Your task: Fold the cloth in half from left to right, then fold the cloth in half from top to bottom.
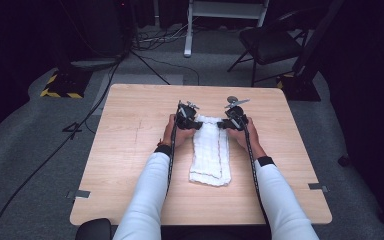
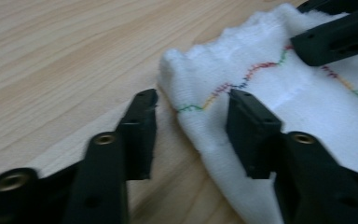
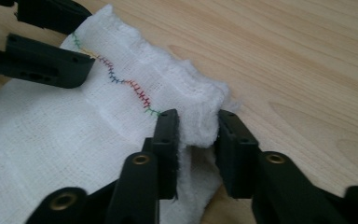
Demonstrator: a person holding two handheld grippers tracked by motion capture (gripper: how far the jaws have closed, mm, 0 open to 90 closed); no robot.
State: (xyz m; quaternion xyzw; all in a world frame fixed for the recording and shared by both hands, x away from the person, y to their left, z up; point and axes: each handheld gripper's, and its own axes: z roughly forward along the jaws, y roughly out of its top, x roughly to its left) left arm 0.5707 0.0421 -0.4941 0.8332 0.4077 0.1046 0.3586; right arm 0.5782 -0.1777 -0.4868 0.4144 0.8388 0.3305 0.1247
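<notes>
A white cloth point(image 1: 210, 150) with a coloured zigzag stitch lies folded in a long strip in the middle of the wooden table point(image 1: 130, 150). My left gripper point(image 1: 195, 125) is at its far left corner. In the left gripper view the jaws point(image 2: 193, 100) straddle the cloth's point(image 2: 284, 88) edge: one finger point(image 2: 140, 126) stands on bare wood clear of the cloth, the other rests on it. My right gripper point(image 1: 226, 124) is at the far right corner. In the right gripper view its jaws point(image 3: 198, 116) pinch a bunched corner of the cloth point(image 3: 51, 135).
Bare wood surrounds the cloth on all sides. On the grey floor beyond the table stand a black folding chair point(image 1: 270, 42) and a white frame leg point(image 1: 187, 30). Cables point(image 1: 55, 150) run along the floor at the left.
</notes>
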